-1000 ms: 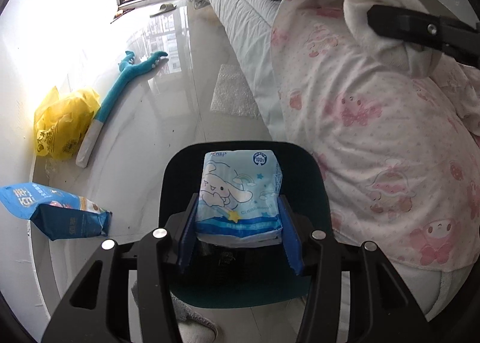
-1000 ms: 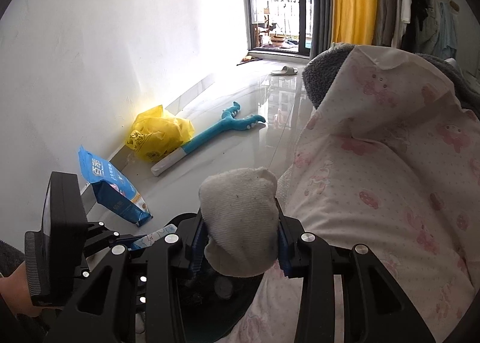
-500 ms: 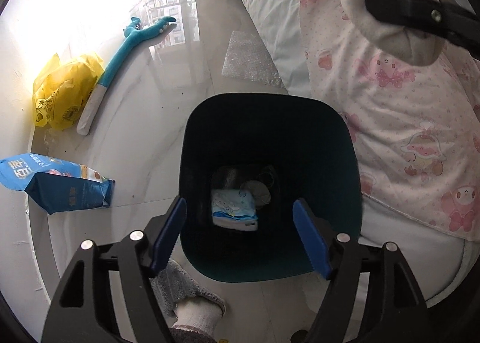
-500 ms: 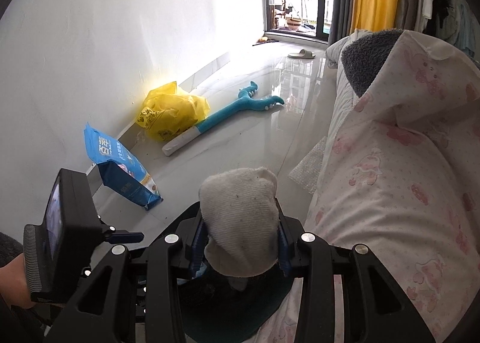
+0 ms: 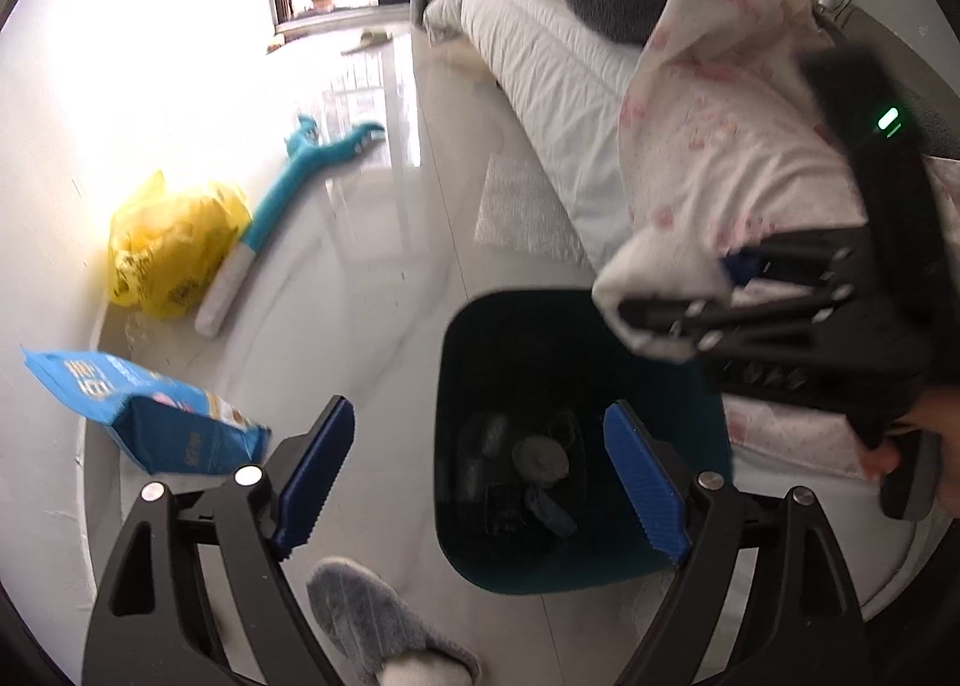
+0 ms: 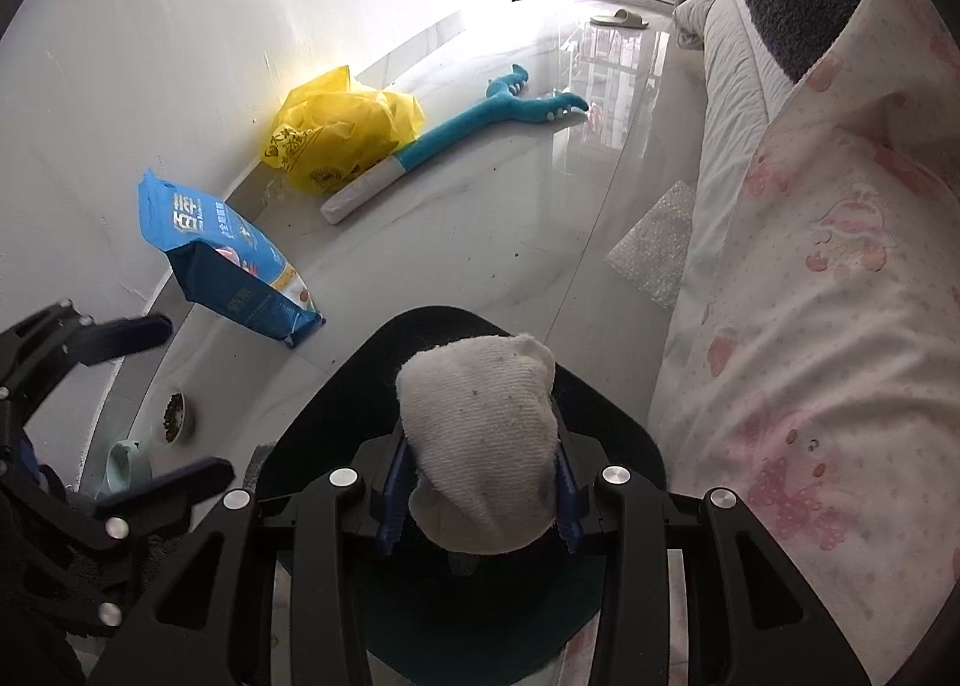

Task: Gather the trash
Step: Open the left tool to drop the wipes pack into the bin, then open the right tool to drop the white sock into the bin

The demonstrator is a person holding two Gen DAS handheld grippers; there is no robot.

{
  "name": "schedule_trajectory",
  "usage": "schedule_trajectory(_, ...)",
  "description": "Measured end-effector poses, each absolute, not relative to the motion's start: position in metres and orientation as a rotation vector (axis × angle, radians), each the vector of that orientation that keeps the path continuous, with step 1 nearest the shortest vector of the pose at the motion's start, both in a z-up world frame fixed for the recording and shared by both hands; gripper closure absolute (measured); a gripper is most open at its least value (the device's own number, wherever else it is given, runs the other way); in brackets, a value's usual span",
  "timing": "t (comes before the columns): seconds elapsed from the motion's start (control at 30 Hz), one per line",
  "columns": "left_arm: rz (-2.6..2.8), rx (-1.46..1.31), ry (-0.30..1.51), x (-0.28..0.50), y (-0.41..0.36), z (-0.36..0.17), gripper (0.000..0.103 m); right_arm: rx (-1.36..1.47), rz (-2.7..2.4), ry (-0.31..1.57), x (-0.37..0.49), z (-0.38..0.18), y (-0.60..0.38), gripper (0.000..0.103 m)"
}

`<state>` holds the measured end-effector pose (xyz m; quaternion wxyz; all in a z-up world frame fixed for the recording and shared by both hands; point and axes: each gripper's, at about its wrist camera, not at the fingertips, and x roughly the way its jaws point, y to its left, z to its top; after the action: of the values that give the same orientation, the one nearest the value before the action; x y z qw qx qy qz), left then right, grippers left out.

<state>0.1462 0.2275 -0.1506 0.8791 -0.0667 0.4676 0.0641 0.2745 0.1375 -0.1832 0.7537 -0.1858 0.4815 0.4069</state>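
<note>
A dark teal trash bin (image 5: pixel 576 326) stands on the floor beside the bed, with several dark items at its bottom. My left gripper (image 5: pixel 480 482) is open and empty, near the bin's left rim. My right gripper (image 6: pixel 480 500) is shut on a dirty white sock (image 6: pixel 480 434) and holds it over the bin (image 6: pixel 624 440). In the left wrist view the sock (image 5: pixel 654 290) hangs above the bin's right side in the right gripper (image 5: pixel 678 314). The left gripper (image 6: pixel 150 404) shows at the left of the right wrist view.
On the floor by the wall lie a blue bag (image 6: pixel 222 260), a yellow plastic bag (image 6: pixel 336 140) and a teal plush toy (image 6: pixel 480 128). A bubble-wrap sheet (image 6: pixel 660 242) lies by the bed (image 6: pixel 840 266). Pet bowls (image 6: pixel 174 416) sit near the wall. A grey slipper (image 5: pixel 372 620) is below.
The left gripper let the blue tissue pack drop into the bin, then opened and drew left. The right gripper moved the sock over the bin.
</note>
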Motion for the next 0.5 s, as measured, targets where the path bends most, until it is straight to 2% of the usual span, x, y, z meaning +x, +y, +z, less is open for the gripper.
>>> schedule_trajectory(0.5, 0.235, -0.132, 0.691, 0.121, 0.246, -0.089, 0.012, -0.484, 0.866, 1.193, 0.265, -0.239, 0.154, 0.063)
